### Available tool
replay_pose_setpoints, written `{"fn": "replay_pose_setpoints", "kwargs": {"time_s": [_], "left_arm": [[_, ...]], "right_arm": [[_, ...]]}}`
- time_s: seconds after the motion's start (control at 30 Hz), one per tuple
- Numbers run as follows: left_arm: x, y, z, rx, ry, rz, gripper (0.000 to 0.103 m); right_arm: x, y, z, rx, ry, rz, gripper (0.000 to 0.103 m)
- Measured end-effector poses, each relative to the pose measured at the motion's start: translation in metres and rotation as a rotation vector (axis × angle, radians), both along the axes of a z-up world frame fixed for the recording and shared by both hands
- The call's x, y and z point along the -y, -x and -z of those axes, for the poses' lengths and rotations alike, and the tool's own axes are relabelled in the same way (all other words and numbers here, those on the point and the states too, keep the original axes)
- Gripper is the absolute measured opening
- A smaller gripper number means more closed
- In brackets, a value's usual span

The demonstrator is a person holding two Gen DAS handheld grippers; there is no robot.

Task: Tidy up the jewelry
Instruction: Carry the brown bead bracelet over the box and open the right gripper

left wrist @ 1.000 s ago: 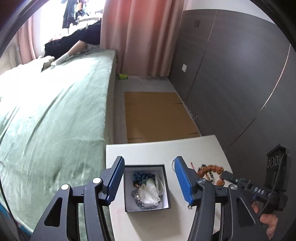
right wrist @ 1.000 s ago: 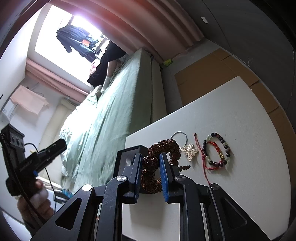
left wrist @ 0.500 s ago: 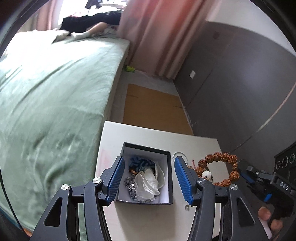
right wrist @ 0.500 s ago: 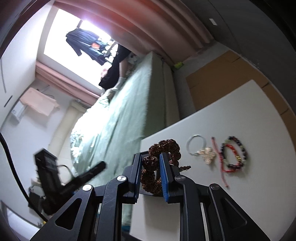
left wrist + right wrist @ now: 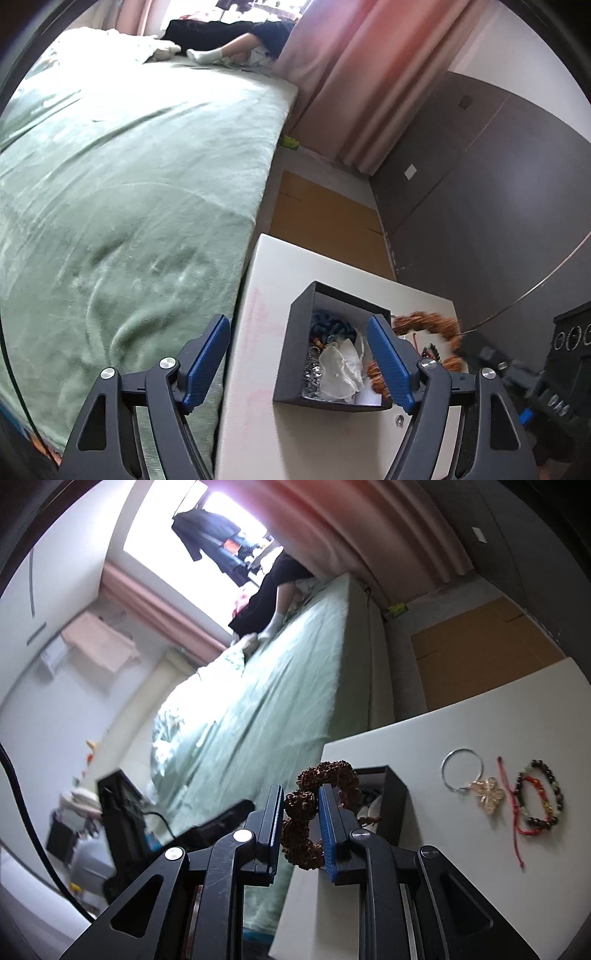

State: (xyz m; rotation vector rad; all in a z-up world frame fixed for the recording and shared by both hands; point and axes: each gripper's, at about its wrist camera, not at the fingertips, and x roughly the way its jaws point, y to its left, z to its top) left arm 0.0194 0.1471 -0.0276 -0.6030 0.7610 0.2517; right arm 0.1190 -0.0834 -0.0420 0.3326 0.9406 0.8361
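Left claw: my left gripper (image 5: 301,363) tilts down over the table (image 5: 258,332); its jaws have just been opening and stand wide, gripping nothing, with part of the black box (image 5: 291,354) between them.
Right claw: my right gripper (image 5: 300,825) points down at a slant, clamped on the brown bead bracelet (image 5: 325,775).
Bracelet: held in the air just at the box (image 5: 397,801).
Box: jewelry piled inside.
Table: ring (image 5: 461,773), butterfly charm (image 5: 489,794), red cord (image 5: 511,805), dark bead bracelet (image 5: 541,797) lie to the right.
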Motion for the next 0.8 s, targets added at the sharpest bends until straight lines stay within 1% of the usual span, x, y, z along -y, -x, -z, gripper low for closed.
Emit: {"fn": "replay_pose_setpoints", "kwargs": {"time_s": [0.07,0.17,0.27,0.4,0.57,0.73,0.77,0.8], "left_arm": [[-0.004,0.002,0.001,-0.004,0.002,-0.007,0.077],[-0.010,0.005,0.003,-0.001,0.023,-0.018,0.077],[-0.012,0.007,0.003,0.001,0.029,-0.028,0.077],[-0.010,0.005,0.005,-0.003,0.033,-0.022,0.077],[0.011,-0.003,0.003,-0.004,0.003,0.022,0.077],[0.043,-0.014,-0.002,0.007,-0.037,0.100,0.077],[0.049,-0.017,-0.003,0.009,-0.045,0.113,0.077],[0.055,-0.020,-0.004,0.011,-0.053,0.127,0.077]], "right_arm": [[-0.014,0.003,0.004,0.019,0.042,-0.021,0.022],[-0.021,0.004,0.009,-0.001,0.032,-0.061,0.028],[-0.016,0.005,0.012,-0.006,0.038,-0.054,0.028],[-0.002,0.003,0.009,-0.022,0.012,-0.037,0.028],[0.013,0.001,0.003,-0.019,0.001,-0.002,0.029],[0.045,-0.005,0.001,-0.033,0.005,0.066,0.029],[0.052,-0.006,0.001,-0.038,0.014,0.084,0.031],[0.061,-0.008,0.000,-0.043,0.023,0.109,0.037]]}}
